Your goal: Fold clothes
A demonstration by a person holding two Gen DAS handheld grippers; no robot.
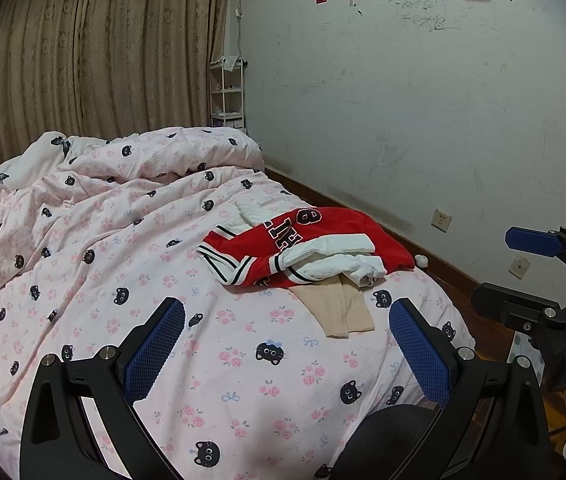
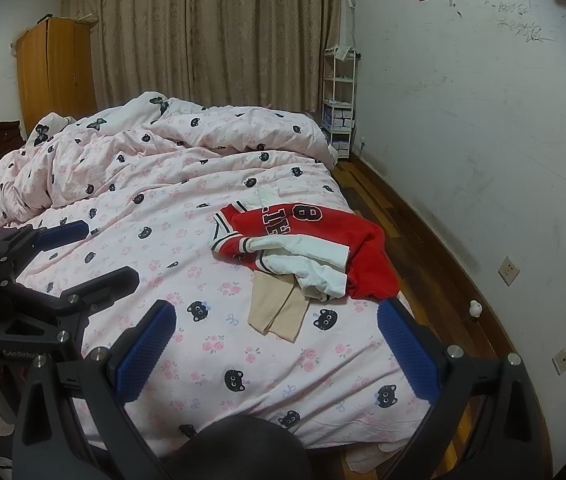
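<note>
A crumpled red jacket (image 1: 315, 236) (image 2: 323, 232) with white sleeves and black letters lies on the bed's right side. A beige garment (image 1: 343, 308) (image 2: 279, 312) sticks out from under its near edge. My left gripper (image 1: 289, 344) hovers open above the duvet, short of the clothes, with nothing between its blue pads. It also shows at the left of the right wrist view as the left gripper (image 2: 87, 256). My right gripper (image 2: 277, 344) is open and empty too, just short of the beige garment. In the left wrist view the right gripper (image 1: 523, 272) hangs beyond the bed's right edge.
The bed is covered by a rumpled pink duvet (image 1: 103, 240) (image 2: 143, 208) with black cat prints, bunched at the far end. A white wall (image 2: 483, 140) and wooden floor (image 2: 435, 280) run along the right. A white shelf (image 2: 339, 104), a wardrobe (image 2: 55, 72) and curtains stand behind. A black chair back (image 2: 239, 448) sits below.
</note>
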